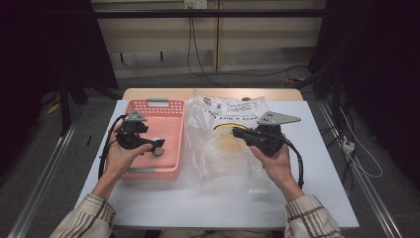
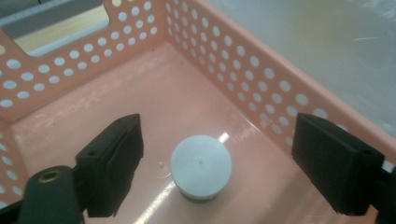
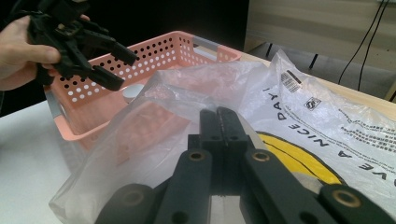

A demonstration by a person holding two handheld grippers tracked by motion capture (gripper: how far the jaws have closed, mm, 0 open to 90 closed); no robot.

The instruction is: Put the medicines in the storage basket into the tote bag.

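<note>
Nearest the bottom edge of the high view, two forearms in plaid sleeves reach forward over the white tabletop (image 1: 163, 198), each hand wrapped around a black gripper with a cable looping back toward the wrist. On the person's left, the left hand (image 1: 119, 156) is bent inward at the wrist so the left gripper (image 1: 157, 146) points across into the pink basket (image 1: 148, 174). Its jaws stand wide apart, pressing on nothing; in the left gripper view they flank a small round container (image 2: 201, 167) that stands upright on the basket floor between them, touched by neither. That container has a flat, matte white lid and a thin green band at its base. On the other side, the right hand (image 1: 277, 161) holds the right gripper (image 1: 236, 132) roughly level, pointing left, its jaws pressed together with the thin plastic bag (image 3: 154, 126) bunched right at their tips; whether film is pinched between them I cannot tell.

Farther out, the basket is glossy moulded plastic, rectangular, its walls punched with rows of round holes and a grey handle at the far end. The bag beside it is crinkled and translucent, printed with black lettering, a barcode and a yellow shape, lying slumped just beside the basket's right wall
</note>
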